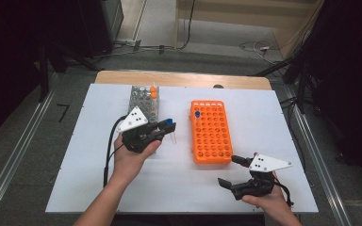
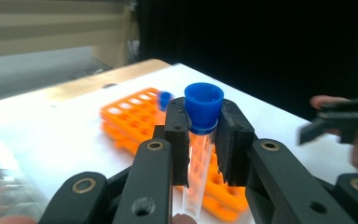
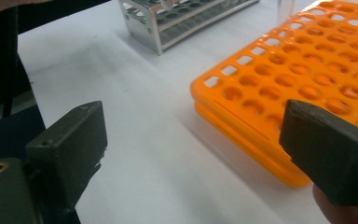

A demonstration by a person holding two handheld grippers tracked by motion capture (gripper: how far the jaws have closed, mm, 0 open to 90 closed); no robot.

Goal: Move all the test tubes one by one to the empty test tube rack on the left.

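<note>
Now, left gripper (image 2: 200, 140) pinching a clear tube (image 2: 198, 168) with a blue cap (image 2: 203, 106) just under that cap, held upright above the white table (image 1: 94, 155) left of the orange rack (image 1: 210, 132), right gripper (image 3: 200, 154) spread wide, holding nothing.

- Clear plastic tube with blue cap (image 2: 200, 135): upright, clamped just below cap.
- Orange plastic multi-hole rack (image 1: 210, 132): flat on table, one blue-capped tube (image 1: 197, 114) at far-left corner.
</note>
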